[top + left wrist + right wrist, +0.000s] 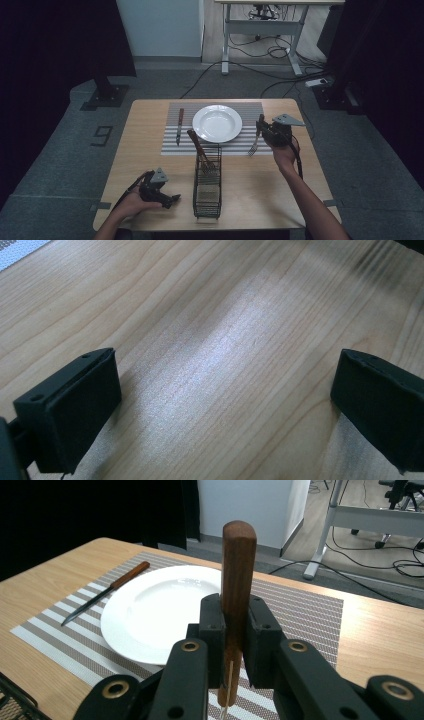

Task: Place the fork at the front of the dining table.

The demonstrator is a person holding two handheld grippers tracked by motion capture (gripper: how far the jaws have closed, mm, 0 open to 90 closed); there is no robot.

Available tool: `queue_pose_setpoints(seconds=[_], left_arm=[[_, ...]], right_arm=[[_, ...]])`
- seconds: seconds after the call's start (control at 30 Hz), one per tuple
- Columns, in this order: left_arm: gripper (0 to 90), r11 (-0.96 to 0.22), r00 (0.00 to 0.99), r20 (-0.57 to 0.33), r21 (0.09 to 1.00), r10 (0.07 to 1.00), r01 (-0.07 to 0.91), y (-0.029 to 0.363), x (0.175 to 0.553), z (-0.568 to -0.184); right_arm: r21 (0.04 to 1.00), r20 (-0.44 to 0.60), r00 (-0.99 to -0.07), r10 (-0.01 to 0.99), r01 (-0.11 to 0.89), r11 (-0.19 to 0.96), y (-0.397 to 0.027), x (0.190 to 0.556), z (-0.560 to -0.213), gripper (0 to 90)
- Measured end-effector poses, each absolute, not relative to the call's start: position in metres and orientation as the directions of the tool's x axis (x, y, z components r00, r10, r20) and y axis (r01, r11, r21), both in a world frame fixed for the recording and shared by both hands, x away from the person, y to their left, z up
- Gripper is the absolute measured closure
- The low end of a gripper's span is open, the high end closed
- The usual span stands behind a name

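At near-left table edge: left gripper [161,191] low over bare wood, jaws wide, nothing between. Mid-table: wire basket [207,192]; beyond it, knife [179,125], plate [217,123] on striped placemat [252,108]. At placemat's right edge: right gripper [262,129] clamped on fork [254,144], wooden handle upright, tines down.

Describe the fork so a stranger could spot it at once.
Find the striped placemat in the middle of the wooden table, with the white plate on it. The fork hangs over the mat's right edge, right of the plate, tines down, its wooden handle clamped in the right gripper. The knife lies flat on the plate's left; another wooden-handled utensil leans in the wire basket.
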State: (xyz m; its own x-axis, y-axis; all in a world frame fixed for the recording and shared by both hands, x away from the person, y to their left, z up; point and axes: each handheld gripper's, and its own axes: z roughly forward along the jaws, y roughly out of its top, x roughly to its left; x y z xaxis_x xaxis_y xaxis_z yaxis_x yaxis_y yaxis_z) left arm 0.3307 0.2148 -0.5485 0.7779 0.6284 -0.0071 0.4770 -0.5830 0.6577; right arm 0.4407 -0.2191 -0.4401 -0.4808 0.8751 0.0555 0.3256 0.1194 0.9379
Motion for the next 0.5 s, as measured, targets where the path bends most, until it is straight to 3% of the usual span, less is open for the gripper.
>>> queue_pose_setpoints(seconds=[0.5], left_arm=[[0.0, -0.583, 0.778, -0.007, 0.658, 0.628, 0.477, 0.2148, 0.3307, -0.5485]], right_arm=[[0.94, 0.033, -0.438, 0.898, 0.319, 0.121, -0.22, 0.45, -0.4452, 80.3]])
